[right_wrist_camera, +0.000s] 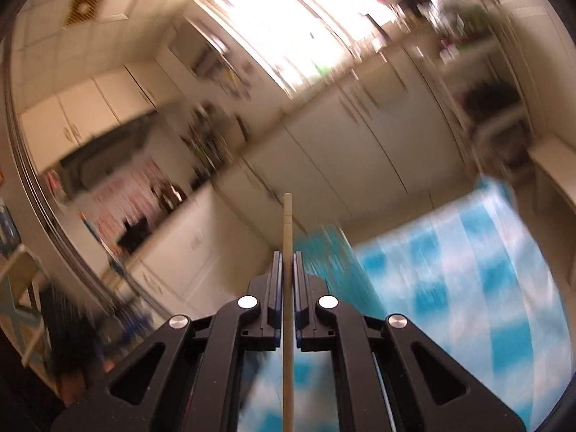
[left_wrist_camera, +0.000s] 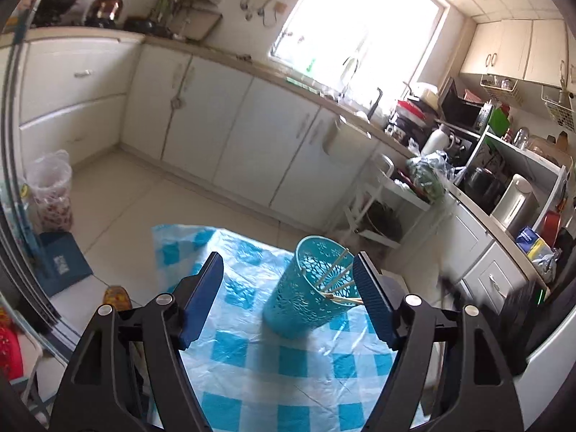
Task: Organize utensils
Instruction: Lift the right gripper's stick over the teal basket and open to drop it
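1. Right hand-held gripper (right_wrist_camera: 287, 262) clamped on a chopstick (right_wrist_camera: 287, 223), centre frame.
2. Left hand-held gripper (left_wrist_camera: 288, 288) spread apart, empty, framing the teal holder (left_wrist_camera: 306, 298) on the worktop (left_wrist_camera: 252, 352).
3. Best lowered tip-first, slowly, clear of the rim.

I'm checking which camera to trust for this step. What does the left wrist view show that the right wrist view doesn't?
Only the left wrist view shows the left claw open and empty, and thin wooden chopsticks already leaning inside the turquoise perforated plastic holder. Only the right wrist view shows the right claw shut on a single pale wooden chopstick, the picture blurred. Both show the holder, only a turquoise smear in the right view, and the blue-and-white checked plastic tablecloth.
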